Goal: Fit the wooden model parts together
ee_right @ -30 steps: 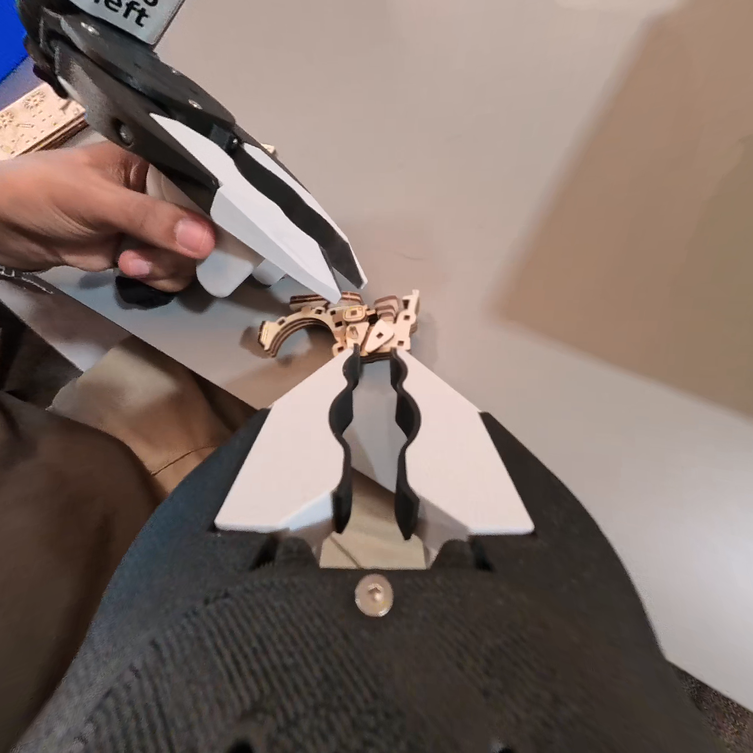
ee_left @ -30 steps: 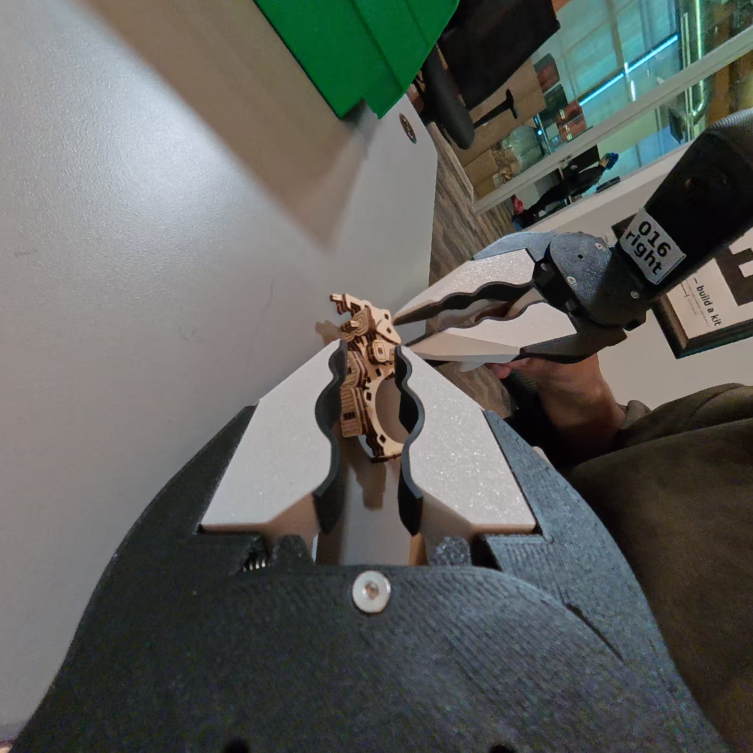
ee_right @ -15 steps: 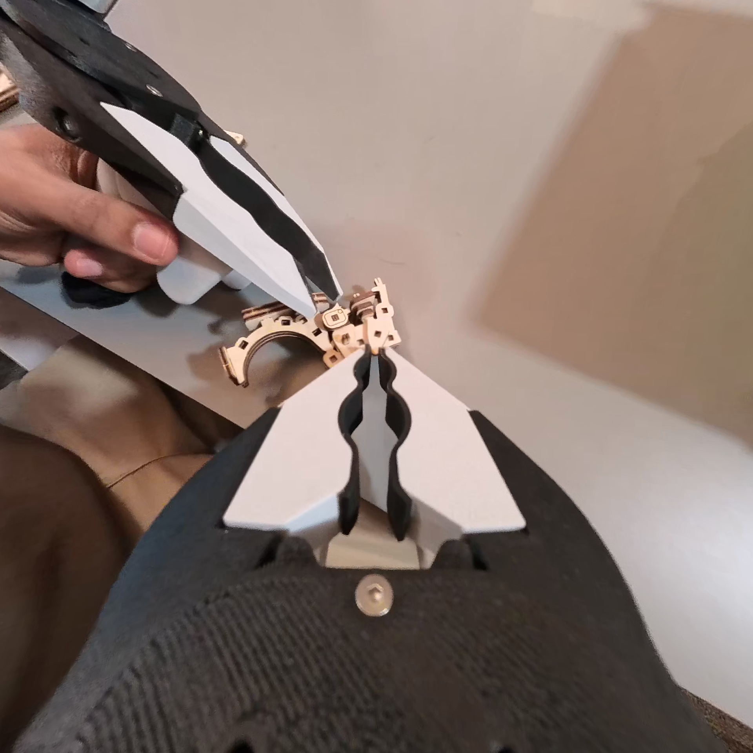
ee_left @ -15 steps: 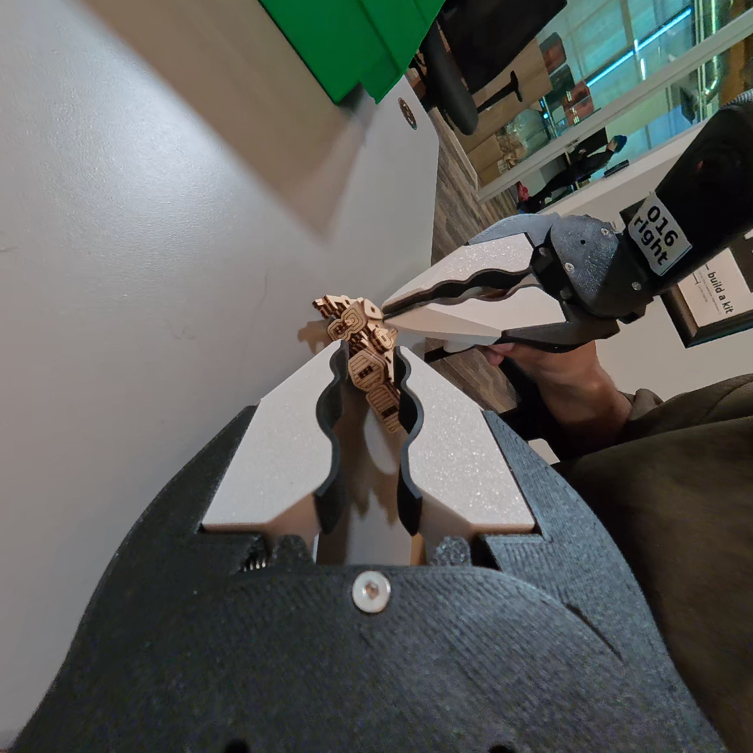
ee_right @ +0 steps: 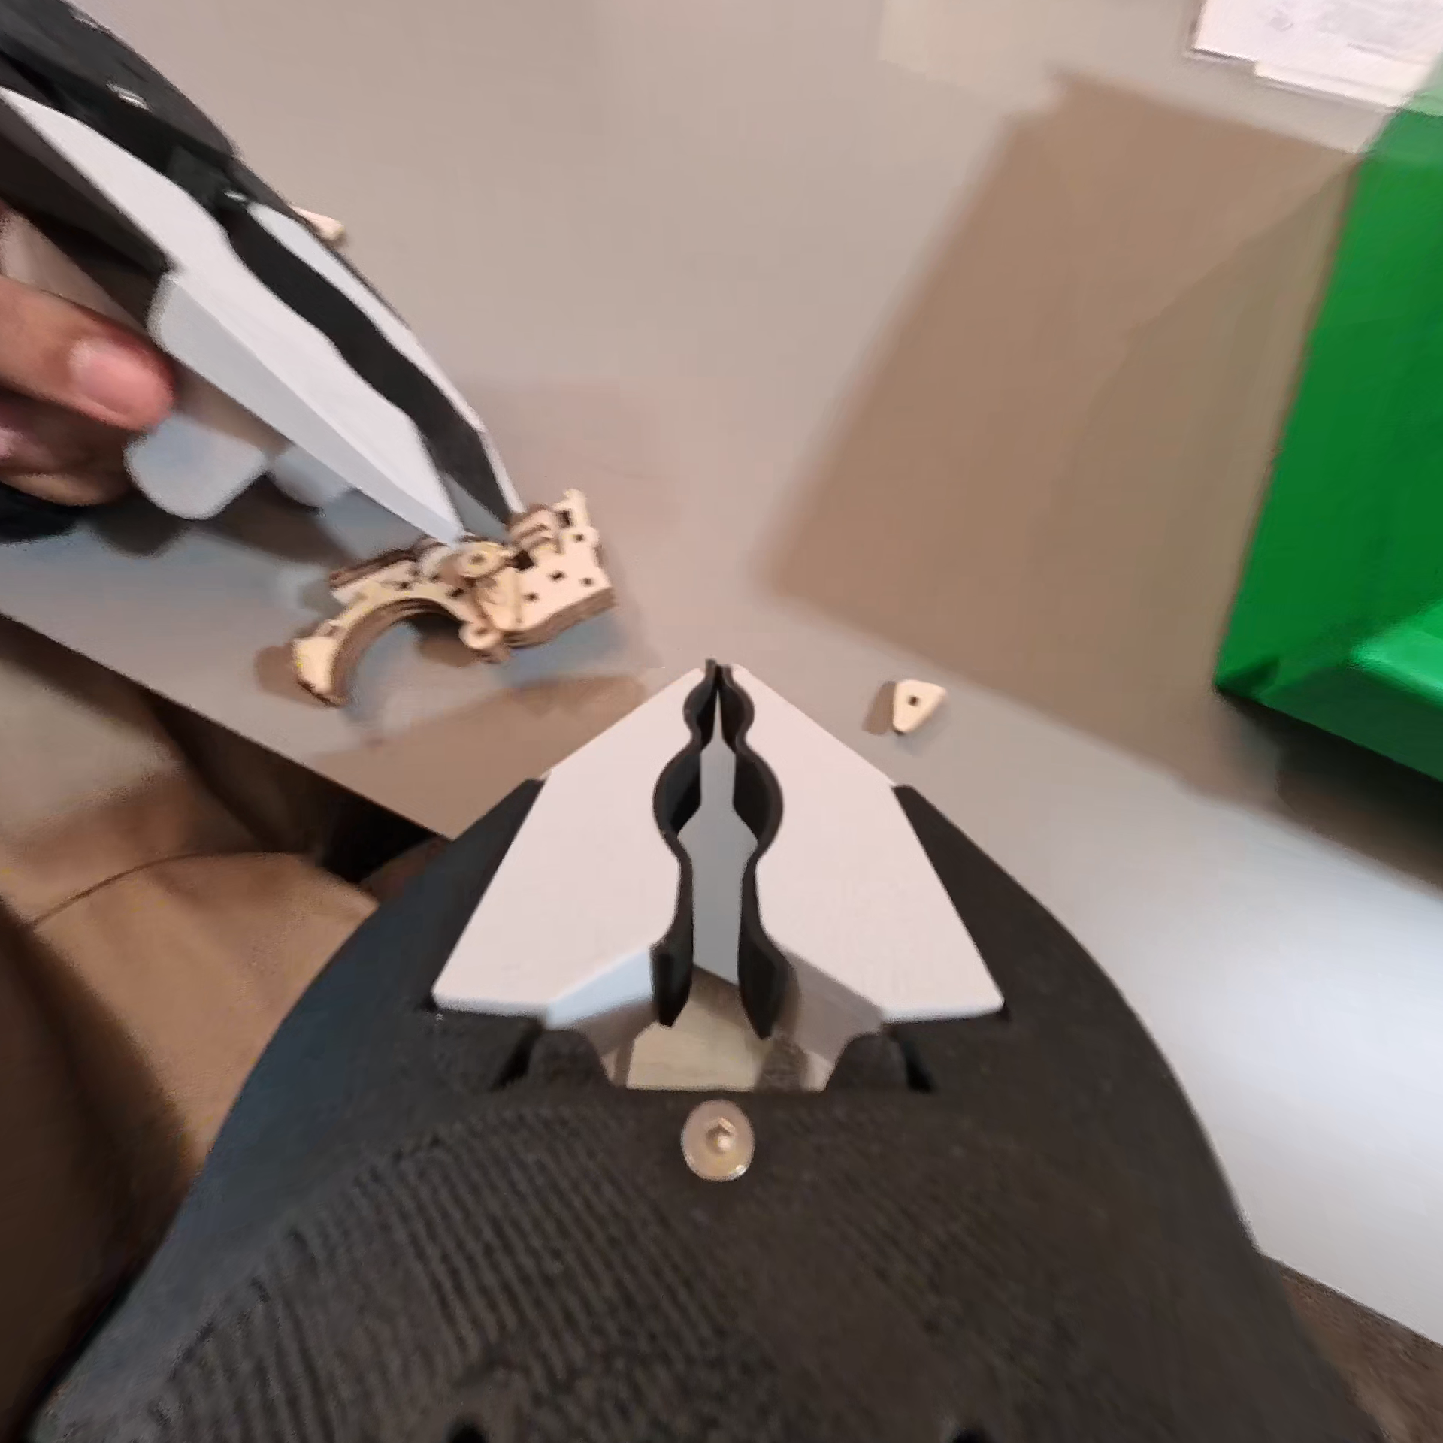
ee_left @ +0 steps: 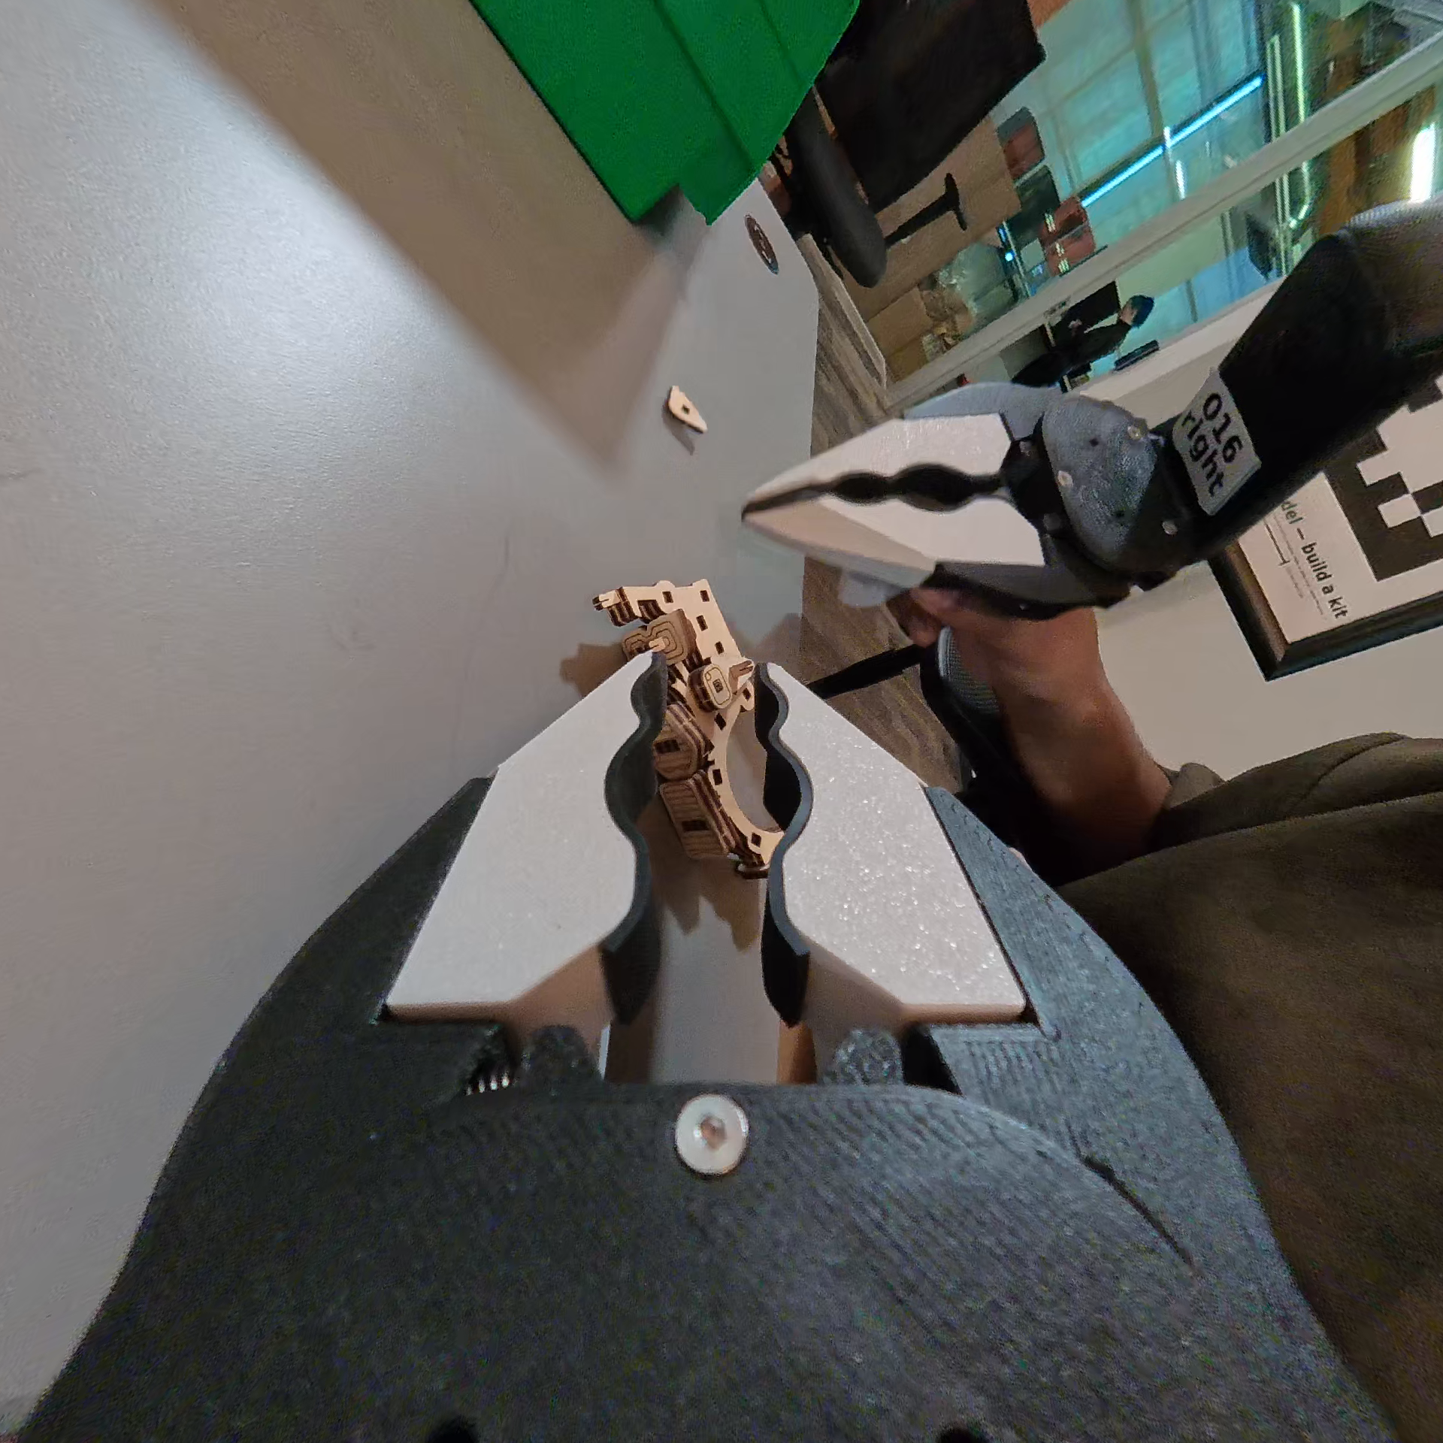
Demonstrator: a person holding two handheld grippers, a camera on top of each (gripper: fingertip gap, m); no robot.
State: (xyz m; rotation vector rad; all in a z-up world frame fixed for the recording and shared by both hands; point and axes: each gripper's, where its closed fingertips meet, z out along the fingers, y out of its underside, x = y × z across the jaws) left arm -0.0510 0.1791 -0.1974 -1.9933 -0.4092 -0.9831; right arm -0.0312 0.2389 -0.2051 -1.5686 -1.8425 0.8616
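Observation:
A small laser-cut wooden model (ee_left: 695, 726), with a curved arm and several slotted plates, sits between the fingers of my left gripper (ee_left: 705, 668), which is shut on it just above the grey table (ee_left: 234, 468). In the right wrist view the left gripper (ee_right: 480, 527) pinches the model (ee_right: 500, 578) from above. My right gripper (ee_right: 712, 673) is shut and empty, a short way back from the model. It also shows in the left wrist view (ee_left: 750, 511), up and to the right of the model. A loose triangular wooden piece (ee_right: 910, 707) with a hole lies on the table (ee_left: 687, 410).
A green box (ee_right: 1343, 468) stands at the back of the table, with a brown sheet (ee_right: 1054, 390) lying flat in front of it. The table's near edge runs just below the model. A person's hand (ee_right: 70, 375) holds the left gripper. Another small wooden piece (ee_right: 324, 226) lies behind it. One gripper's finger ends stand about 7 cm off the other's.
My right gripper has closed fully and pulled back from the model, which it was touching before. The model has turned in the left gripper. The loose triangular piece has come into view.

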